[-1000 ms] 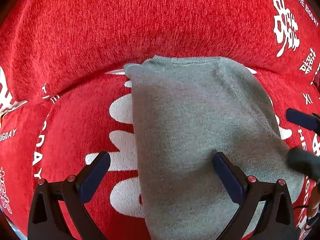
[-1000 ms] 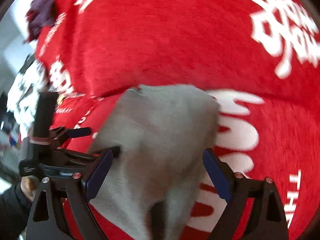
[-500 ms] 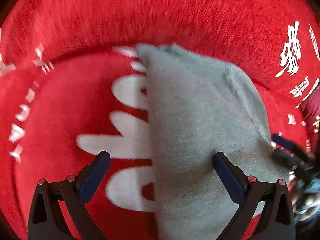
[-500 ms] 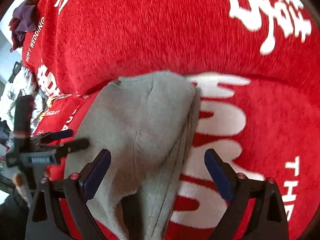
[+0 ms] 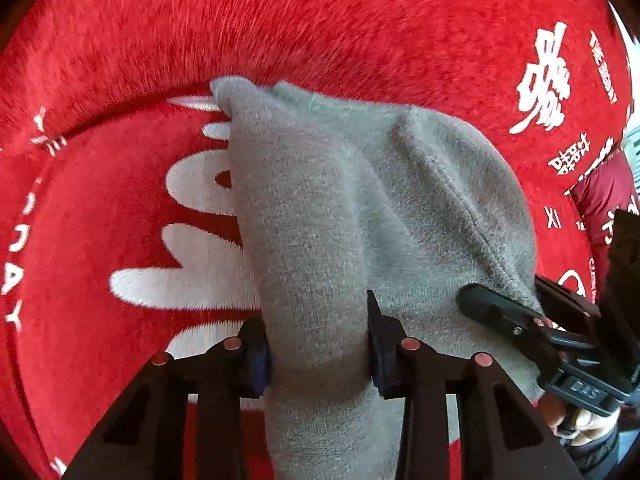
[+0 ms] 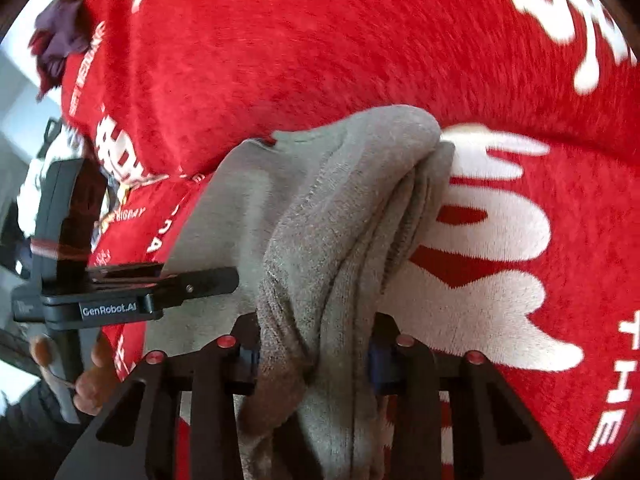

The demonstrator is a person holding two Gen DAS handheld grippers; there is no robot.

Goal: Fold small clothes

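Both closing: left gripper [image 5: 318, 346] and right gripper [image 6: 314, 354] pinching the grey cloth [image 5: 360, 208] on the red blanket [image 5: 320, 28]. Might slip out and unfold if squeezed too softly.

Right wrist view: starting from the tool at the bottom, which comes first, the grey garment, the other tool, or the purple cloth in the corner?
1. Grey garment: bunched between the closing pads of the right tool, centre.
2. Other tool: just left, its tip at the garment's left edge.
3. Purple cloth: far top-left corner, beyond the red blanket.
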